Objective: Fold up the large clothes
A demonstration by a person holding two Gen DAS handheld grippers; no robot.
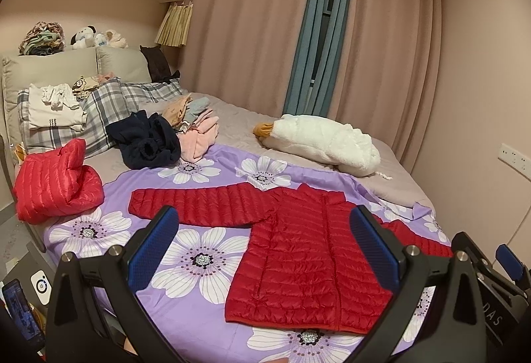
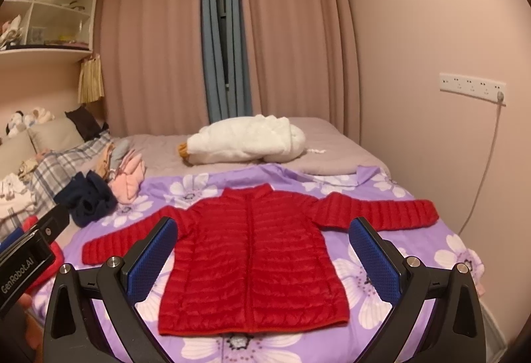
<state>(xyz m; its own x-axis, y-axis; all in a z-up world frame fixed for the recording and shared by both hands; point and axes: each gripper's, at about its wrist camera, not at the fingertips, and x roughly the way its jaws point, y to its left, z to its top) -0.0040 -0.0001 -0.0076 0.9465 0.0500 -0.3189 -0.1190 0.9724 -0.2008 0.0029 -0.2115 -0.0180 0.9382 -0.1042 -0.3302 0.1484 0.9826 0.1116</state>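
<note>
A red quilted puffer jacket (image 1: 305, 256) lies flat, front up and zipped, on a purple flowered sheet (image 1: 199, 260). Both sleeves are spread out sideways. It also shows in the right wrist view (image 2: 252, 256). My left gripper (image 1: 264, 227) is open and empty, hovering above the jacket's near left side. My right gripper (image 2: 262, 237) is open and empty, hovering over the jacket's lower half. The right gripper's body (image 1: 511, 266) shows at the right edge of the left wrist view.
A folded red puffer jacket (image 1: 56, 183) sits at the bed's left edge. A dark navy garment (image 1: 146, 140), pink clothes (image 1: 199, 137) and plaid pillows (image 1: 99, 110) lie toward the headboard. A white plush goose (image 1: 322, 140) lies at the far side. A wall (image 2: 448, 31) runs along the right.
</note>
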